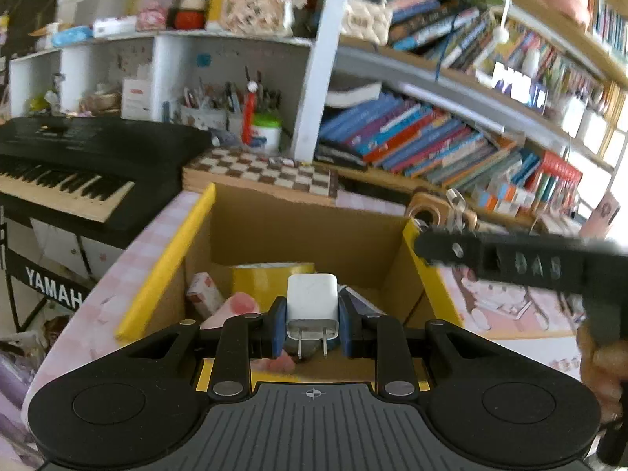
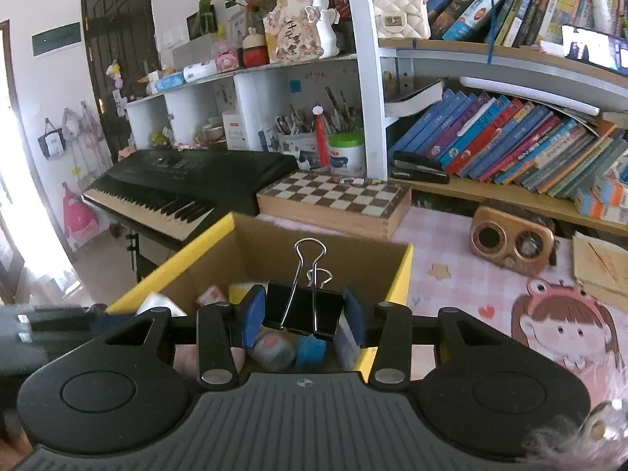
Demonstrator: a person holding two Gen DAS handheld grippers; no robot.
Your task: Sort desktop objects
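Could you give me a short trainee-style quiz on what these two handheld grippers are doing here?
1. True or false: the left gripper holds a white plastic plug charger.
2. The right gripper holds: A) a stapler, B) a black metal binder clip, C) a pen.
3. Fill in: both grippers are above a yellow-edged ____ box.

Key: 1 true; 2 B; 3 cardboard.

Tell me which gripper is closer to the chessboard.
Probably the right. The right gripper, holding a binder clip, hangs over the box nearer the chessboard; the left gripper sits further back.
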